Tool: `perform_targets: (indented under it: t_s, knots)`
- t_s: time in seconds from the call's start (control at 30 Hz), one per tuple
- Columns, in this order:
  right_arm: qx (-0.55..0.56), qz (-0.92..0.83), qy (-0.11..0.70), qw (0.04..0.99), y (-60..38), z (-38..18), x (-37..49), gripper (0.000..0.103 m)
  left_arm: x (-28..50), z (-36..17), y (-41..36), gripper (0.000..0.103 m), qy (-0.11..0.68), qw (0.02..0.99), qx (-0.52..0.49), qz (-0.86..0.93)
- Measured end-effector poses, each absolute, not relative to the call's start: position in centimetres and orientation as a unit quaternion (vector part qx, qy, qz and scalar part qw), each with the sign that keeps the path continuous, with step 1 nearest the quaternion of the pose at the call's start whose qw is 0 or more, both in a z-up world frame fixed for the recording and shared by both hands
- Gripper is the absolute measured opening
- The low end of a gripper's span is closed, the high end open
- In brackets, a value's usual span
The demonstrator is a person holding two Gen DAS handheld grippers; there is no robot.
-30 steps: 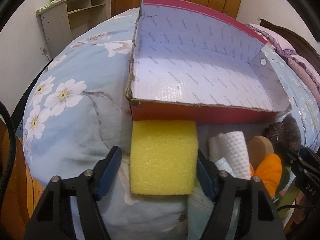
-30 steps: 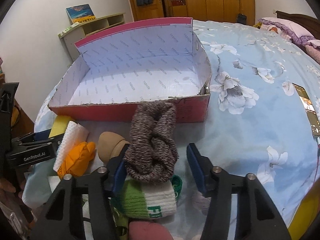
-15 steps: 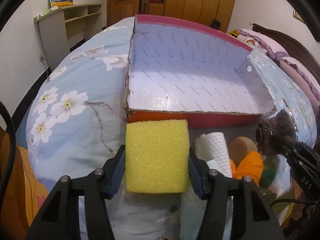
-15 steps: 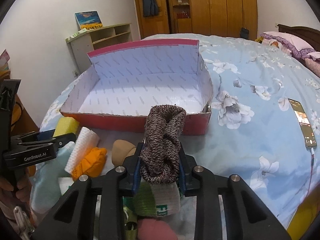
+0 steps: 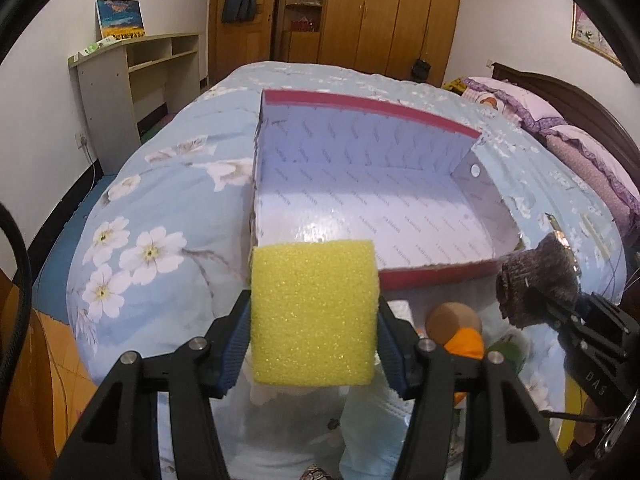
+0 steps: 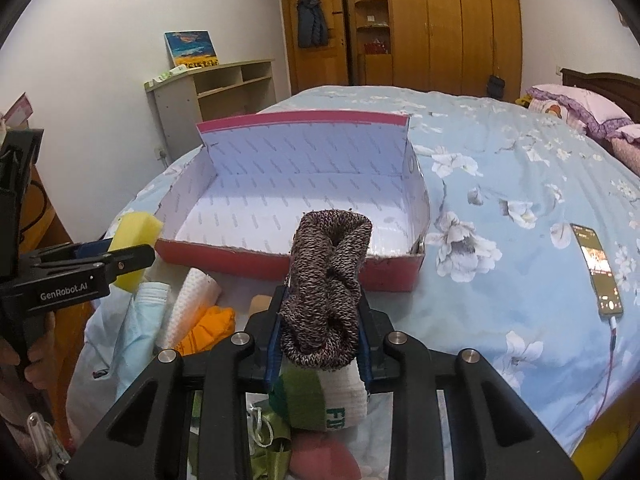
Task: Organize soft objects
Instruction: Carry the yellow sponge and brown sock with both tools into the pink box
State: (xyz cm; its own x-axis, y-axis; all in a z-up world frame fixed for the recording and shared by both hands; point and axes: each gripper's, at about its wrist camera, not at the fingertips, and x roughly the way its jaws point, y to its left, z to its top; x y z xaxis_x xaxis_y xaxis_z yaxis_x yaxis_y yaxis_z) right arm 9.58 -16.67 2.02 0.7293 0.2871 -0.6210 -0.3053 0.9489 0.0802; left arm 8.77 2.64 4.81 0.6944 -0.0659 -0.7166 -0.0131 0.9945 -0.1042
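Sponge (image 5: 314, 314), yellow foam block, sits clamped between the blue pads (image 5: 236, 340) of the left gripper (image 5: 314, 340). Jaws roughly half open, both pads pressed flat on the sponge's sides; they have just been closing onto it. Block is held clear of the bed (image 5: 160, 208), in front of the near left corner of the cardboard box (image 5: 360, 184), not inside it. Same grip shows in the right wrist view: sponge (image 6: 134, 240) at far left in the left gripper (image 6: 120, 256), with a hand (image 6: 16, 360) on its handle.

Knitted sock roll (image 6: 326, 284), brown-grey, is pinched upright in the right gripper (image 6: 320, 344). Jaws narrow, pads (image 6: 274, 344) squeezing the roll on both sides; they too have just been closing on it. Roll is lifted off the pile, in front of the box's red near wall (image 6: 260, 258). Left wrist view catches it at the right edge (image 5: 536, 284).

Box is open-topped, white lining, nothing in it.

Left on the bed below the grippers: white textured roll (image 6: 192, 304), orange cloth (image 6: 208, 328), tan rounded item (image 5: 452, 316), pale blue cloth (image 6: 140, 320), green-and-white sock (image 6: 324, 404). Phone (image 6: 598, 268) lies on the bedspread well to the right, cable plugged in.
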Motion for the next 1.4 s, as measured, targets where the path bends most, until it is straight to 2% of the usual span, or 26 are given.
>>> perform_targets:
  t_s: [0.77, 1.4]
  knots:
    - [-0.031, 0.154, 0.308, 0.938, -16.5, 4.7, 12.3, 0.030, 12.1, 7.2, 1.7, 0.060, 0.366, 0.929, -0.042, -0.031]
    - [-0.032, 0.133, 0.322, 0.937, -16.5, 3.2, 17.5, 0.030, 16.6, 3.8, 1.9, 0.060, 0.401, 0.915, -0.037, -0.028]
